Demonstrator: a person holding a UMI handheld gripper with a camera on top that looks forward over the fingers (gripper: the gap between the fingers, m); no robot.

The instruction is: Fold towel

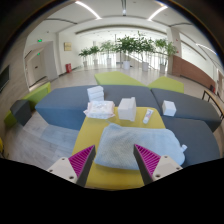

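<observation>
**Claw wide over a crumpled towel on the yellow table**

Here we are low over the yellow table [100, 135], which runs up the middle of the frame; the gripper [115, 160] is spread wide, its two pink pads [82, 160] at lower centre with a broad gap between them; nothing is clamped. The towel [135, 145], pale grey-white and rumpled, lies on the yellow top just ahead of the fingers and partly between them, spilling toward the right finger; it rests on the table by its own weight. Further up the table, a white box [127, 108] stands at centre; a stack of white items [98, 102] sits to its left; a small white object [148, 116] lies to its right. Around the yellow top spreads blue-grey seating [60, 105], with another white box [169, 107] at right; green panels [120, 77] lie beyond. At the top of the frame, potted plants [128, 48] line a bright hall under strip ceiling lights [88, 9]; a red object [68, 68] stands by the left wall.
</observation>
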